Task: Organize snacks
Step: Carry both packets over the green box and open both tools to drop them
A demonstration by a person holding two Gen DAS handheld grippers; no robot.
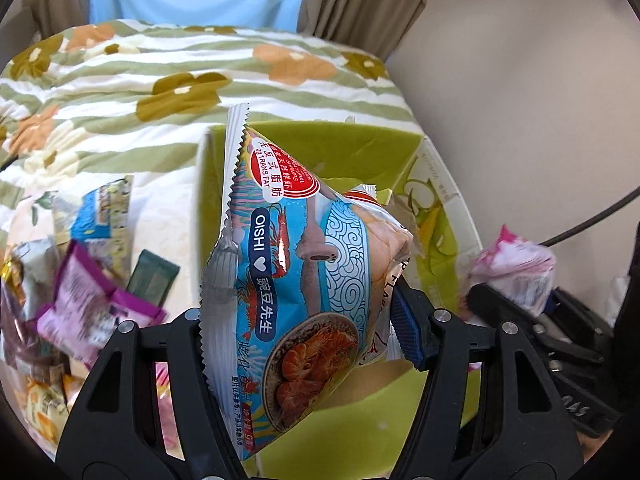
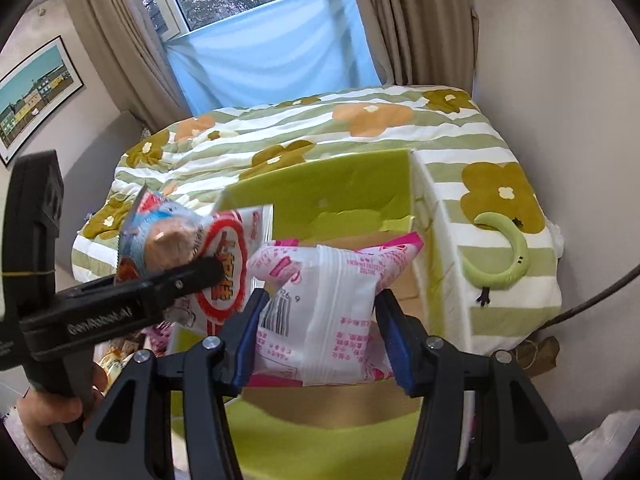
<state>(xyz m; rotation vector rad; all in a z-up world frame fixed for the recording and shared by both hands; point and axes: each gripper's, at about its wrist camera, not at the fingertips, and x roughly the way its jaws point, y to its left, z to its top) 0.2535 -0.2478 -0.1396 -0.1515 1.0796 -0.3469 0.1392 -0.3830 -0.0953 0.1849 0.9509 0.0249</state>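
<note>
Left wrist view: the left gripper [image 1: 308, 320] pinches a blue Oishi bag [image 1: 288, 272] between its fingers, and a second, white-and-red bag [image 1: 382, 276] is squeezed in beside it against the blue-padded finger [image 1: 404, 320]. Both bags stick out past the fingertips, over the open green box [image 1: 360, 148] that sits just beyond and below them. Outward of the left finger, loose snacks [image 1: 80, 276] lie scattered on the flowered quilt [image 1: 160, 72], blurred by motion. Outward of the right finger, the right gripper [image 1: 516, 292] shows at the edge with a pink-and-white bag [image 1: 516, 264] in its grasp.

Right wrist view: the right gripper [image 2: 320, 312] has its two blue-padded fingers [image 2: 394, 340] pressed on the sides of the pink-and-white bag [image 2: 324, 312], which bulges between them with its barcode facing the camera. The bag hangs above the green box [image 2: 332, 188], whose brown floor shows under the fingertips. Off the left finger, the left gripper [image 2: 192, 276] reaches in from the side, carrying the blue bag [image 2: 168, 236] and the white-and-red bag [image 2: 228, 272] just beside the pink one; whether they touch is unclear. A hand [image 2: 52, 404] grips that tool's handle. Past the right finger, a green crescent toy [image 2: 504, 248] lies on the quilt [image 2: 360, 128] beside the box.
</note>
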